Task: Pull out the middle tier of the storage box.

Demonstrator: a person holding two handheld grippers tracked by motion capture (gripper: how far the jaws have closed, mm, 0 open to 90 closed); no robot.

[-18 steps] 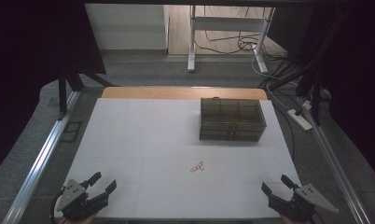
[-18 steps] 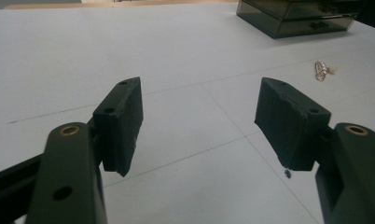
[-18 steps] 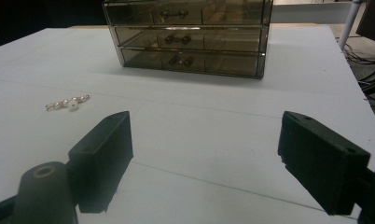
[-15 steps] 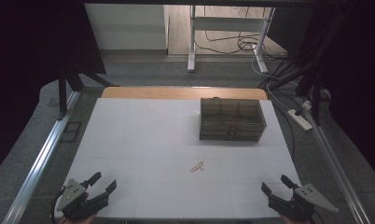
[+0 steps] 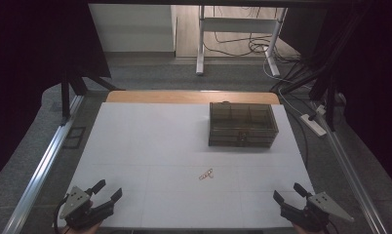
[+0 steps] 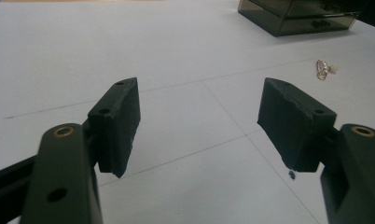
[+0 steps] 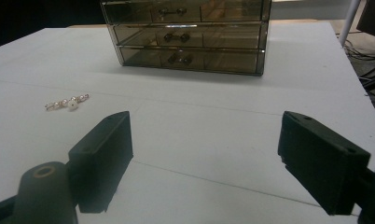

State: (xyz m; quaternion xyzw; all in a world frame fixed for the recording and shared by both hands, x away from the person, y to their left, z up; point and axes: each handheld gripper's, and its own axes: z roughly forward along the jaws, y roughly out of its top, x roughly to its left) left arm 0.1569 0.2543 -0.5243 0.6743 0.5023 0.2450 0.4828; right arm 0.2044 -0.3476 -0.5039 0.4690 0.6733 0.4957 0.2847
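In the right gripper view, the released right hand-held gripper (image 7: 204,158) faces drawer knobs (image 7: 177,37).

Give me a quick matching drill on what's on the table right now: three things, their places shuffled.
Things:
1. drawer box
2. small clip
3. left gripper

Places:
A. near left corner of the white table, jaws open and empty
B. far right part of the table, drawers shut
C. lying loose near the middle

Pairs: 1-B, 2-C, 3-A
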